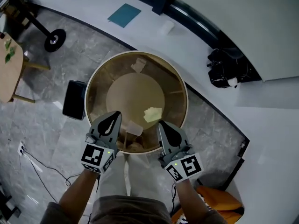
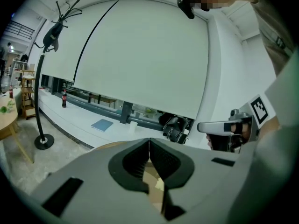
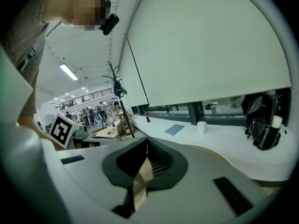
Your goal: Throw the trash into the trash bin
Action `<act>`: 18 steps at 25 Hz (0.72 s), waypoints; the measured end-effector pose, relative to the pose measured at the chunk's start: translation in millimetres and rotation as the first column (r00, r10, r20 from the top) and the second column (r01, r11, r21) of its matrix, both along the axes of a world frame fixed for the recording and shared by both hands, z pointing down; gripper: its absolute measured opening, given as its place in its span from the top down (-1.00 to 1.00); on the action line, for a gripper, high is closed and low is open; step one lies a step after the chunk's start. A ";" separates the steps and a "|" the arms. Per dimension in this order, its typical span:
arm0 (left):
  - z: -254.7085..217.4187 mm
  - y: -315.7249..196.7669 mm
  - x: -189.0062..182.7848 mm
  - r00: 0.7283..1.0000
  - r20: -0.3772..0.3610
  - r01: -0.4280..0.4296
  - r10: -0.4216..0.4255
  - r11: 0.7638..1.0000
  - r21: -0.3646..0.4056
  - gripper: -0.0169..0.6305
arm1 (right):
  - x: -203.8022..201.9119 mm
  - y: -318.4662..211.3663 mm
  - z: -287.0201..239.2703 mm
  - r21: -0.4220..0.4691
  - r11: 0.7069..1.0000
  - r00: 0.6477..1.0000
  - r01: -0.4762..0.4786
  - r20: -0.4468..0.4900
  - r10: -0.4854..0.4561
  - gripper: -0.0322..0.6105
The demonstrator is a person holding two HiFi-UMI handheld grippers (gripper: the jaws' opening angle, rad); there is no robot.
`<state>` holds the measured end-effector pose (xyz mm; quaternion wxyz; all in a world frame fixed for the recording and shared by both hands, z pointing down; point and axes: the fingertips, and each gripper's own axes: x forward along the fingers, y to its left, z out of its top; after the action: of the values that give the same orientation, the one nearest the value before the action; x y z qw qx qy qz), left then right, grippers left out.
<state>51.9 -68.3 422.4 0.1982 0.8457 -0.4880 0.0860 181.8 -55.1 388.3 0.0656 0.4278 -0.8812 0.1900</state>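
Note:
A round tan trash bin (image 1: 183, 93) stands on the floor right below me. Inside it lie a yellow-green paper scrap (image 1: 153, 114), a white crumpled piece (image 1: 138, 65) and a pale cardboard bit (image 1: 134, 128). My left gripper (image 1: 115, 115) hangs over the bin's near rim, shut and empty. My right gripper (image 1: 160, 124) is beside it over the same rim, also shut with nothing in it. In the left gripper view the jaws (image 2: 149, 141) meet, with the bin's inside showing under them. The right gripper view shows its jaws (image 3: 147, 142) closed the same way.
A black box (image 1: 74, 99) lies on the floor left of the bin. On the white ledge behind are a teal notebook (image 1: 124, 15), a white cup (image 1: 167, 27) and a black bag (image 1: 229, 69). A stand's base (image 1: 55, 39) and a wooden table (image 1: 9, 64) are at the left.

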 end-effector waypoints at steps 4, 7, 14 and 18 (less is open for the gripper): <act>37.1 4.2 2.6 1.000 -0.004 0.011 -0.011 0.999 -0.030 0.89 | 6.9 0.2 32.3 -0.021 1.000 1.000 0.000 0.007 0.000 0.84; 57.3 11.6 7.6 1.000 -0.002 0.001 -0.001 0.998 -0.056 0.88 | 11.7 3.9 48.7 -0.042 0.999 1.000 0.003 0.002 -0.003 0.84; 78.8 22.9 23.3 0.998 -0.037 -0.049 0.045 0.992 -0.114 0.27 | 24.9 12.8 66.3 -0.084 0.996 1.000 -0.001 -0.013 0.000 0.84; 84.8 23.5 31.2 0.995 -0.035 -0.097 0.093 0.985 -0.141 0.10 | 29.9 12.1 69.7 -0.097 0.995 1.000 -0.019 -0.015 0.017 0.84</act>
<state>83.0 -44.9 507.2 0.2606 0.8528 -0.4367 0.1183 211.7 -43.0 457.9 0.0907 0.4334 -0.8666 0.2302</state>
